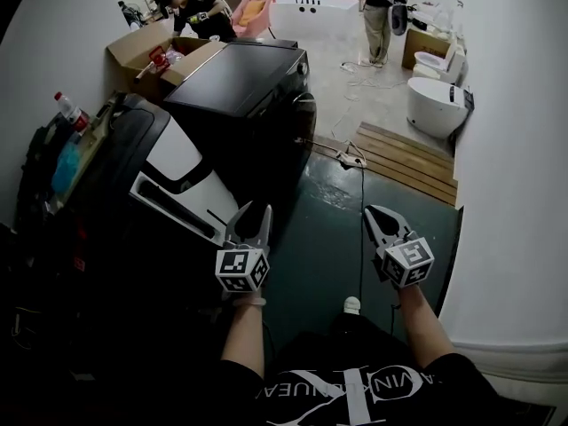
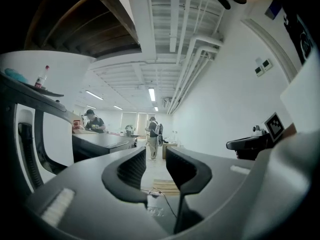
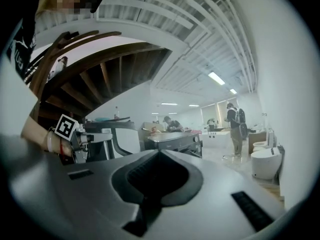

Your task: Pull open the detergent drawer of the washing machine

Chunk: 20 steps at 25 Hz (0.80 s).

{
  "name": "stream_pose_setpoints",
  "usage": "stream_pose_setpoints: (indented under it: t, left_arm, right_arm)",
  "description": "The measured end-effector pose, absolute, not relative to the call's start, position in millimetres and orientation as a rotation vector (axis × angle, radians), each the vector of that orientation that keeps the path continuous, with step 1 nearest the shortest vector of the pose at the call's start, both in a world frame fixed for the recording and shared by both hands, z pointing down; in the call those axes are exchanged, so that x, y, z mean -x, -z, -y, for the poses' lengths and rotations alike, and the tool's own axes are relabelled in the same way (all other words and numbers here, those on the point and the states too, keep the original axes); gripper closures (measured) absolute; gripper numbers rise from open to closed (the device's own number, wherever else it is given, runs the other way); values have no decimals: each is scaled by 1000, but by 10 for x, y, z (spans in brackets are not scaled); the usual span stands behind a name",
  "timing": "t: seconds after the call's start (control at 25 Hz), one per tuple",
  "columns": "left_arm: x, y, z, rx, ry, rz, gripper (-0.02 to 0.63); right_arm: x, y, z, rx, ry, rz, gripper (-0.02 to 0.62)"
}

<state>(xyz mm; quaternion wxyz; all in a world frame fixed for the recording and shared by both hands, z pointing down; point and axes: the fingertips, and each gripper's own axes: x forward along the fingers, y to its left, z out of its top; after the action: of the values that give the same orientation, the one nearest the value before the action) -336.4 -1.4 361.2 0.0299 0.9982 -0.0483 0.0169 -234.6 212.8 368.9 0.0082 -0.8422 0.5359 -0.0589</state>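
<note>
The left gripper hovered just beside the washing machine, near what looked like its white detergent drawer, jaws slightly parted and empty. The right gripper, farther off, was closed on nothing. The drawer's front edge probably needed a square grip and a straight pull.

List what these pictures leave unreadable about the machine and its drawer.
- Head view: shadow swallows the washing machine front; panel markings unreadable.
- Head view: the white-edged tray, likely the drawer, is dark inside; contents hidden.
- Head view: the bottle label is too small.
- Left gripper view: the picture's left edge cuts off the machine.
</note>
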Motion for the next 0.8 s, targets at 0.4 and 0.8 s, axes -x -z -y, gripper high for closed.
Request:
stream_pose_setpoints:
  t: [0.4, 0.8]
  left_arm:
    - [2579, -3763, 13, -3044, -89, 297, 497]
    - [2062, -3955, -205, -3011, -129, 389, 497]
  right_arm:
    - [1406, -3737, -2092, 2558, 243, -1759, 583]
    - [773, -3784, -2242, 2503, 234, -1847, 583]
